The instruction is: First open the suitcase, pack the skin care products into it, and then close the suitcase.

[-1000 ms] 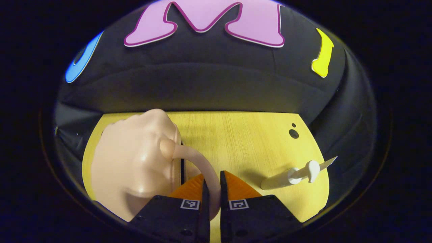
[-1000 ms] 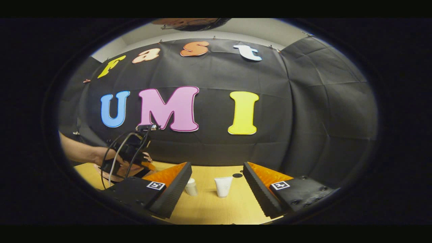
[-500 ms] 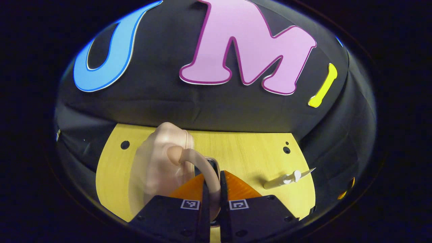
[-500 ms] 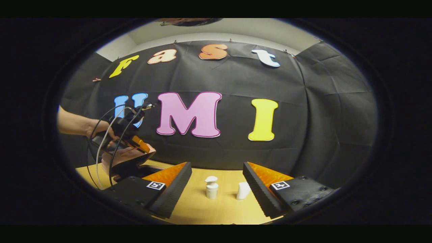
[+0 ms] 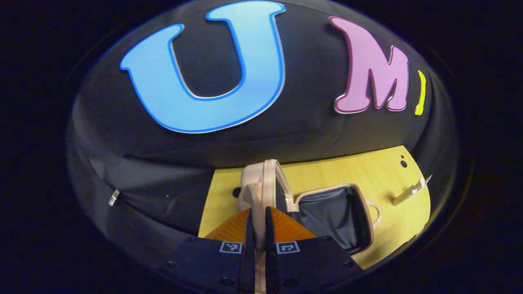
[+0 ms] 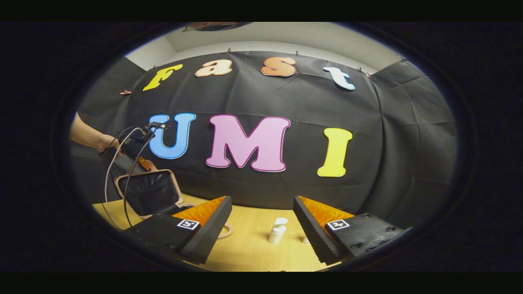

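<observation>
While its fingers are pinching the beige strap handle (image 5: 256, 212), the left gripper (image 5: 257, 228) is holding up the lid of the open pink fabric suitcase (image 5: 333, 212) lying on the yellow wooden desk (image 5: 347, 171). The right gripper (image 6: 261, 224) is hovering with fingers spread, a white pump bottle (image 6: 278, 230) standing beyond them.

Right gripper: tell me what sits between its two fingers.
In the right gripper view, a white pump bottle stands on the wooden table beyond the open right gripper, untouched.
</observation>
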Motion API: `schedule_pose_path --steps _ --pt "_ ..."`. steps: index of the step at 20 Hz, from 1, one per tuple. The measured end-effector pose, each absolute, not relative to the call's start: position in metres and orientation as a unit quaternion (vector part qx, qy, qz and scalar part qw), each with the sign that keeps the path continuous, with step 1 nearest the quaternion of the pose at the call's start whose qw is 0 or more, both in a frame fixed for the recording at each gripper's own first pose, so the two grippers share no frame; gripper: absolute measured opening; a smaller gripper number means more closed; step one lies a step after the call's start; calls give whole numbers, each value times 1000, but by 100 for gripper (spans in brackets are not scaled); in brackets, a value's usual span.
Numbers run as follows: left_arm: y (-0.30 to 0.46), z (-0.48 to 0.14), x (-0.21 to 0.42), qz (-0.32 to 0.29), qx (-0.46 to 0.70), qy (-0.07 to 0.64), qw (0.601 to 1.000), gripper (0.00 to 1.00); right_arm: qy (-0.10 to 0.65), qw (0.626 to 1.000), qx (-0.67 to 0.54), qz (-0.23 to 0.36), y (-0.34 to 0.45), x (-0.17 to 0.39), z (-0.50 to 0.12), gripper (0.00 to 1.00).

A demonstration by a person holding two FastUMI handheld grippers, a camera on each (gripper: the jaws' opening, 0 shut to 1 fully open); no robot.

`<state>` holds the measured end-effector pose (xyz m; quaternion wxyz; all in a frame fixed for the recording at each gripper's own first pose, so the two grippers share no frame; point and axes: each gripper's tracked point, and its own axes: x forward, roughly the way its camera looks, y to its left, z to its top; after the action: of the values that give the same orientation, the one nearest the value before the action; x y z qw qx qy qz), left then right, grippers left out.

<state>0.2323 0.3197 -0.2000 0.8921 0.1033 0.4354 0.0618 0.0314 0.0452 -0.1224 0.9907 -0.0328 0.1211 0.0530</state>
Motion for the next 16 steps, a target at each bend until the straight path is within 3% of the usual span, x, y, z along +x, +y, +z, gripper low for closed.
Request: schedule_pose_path --steps 8,11,16 --pt "468 -328 210 106 65 453 883 14 149 984 -90 36 69 7 -163 96" --pt "490 -382 196 115 30 469 875 14 177 978 -108 27 76 -6 -187 97" --pt "491 -418 192 135 29 469 873 14 180 978 -107 19 82 -19 -192 97"
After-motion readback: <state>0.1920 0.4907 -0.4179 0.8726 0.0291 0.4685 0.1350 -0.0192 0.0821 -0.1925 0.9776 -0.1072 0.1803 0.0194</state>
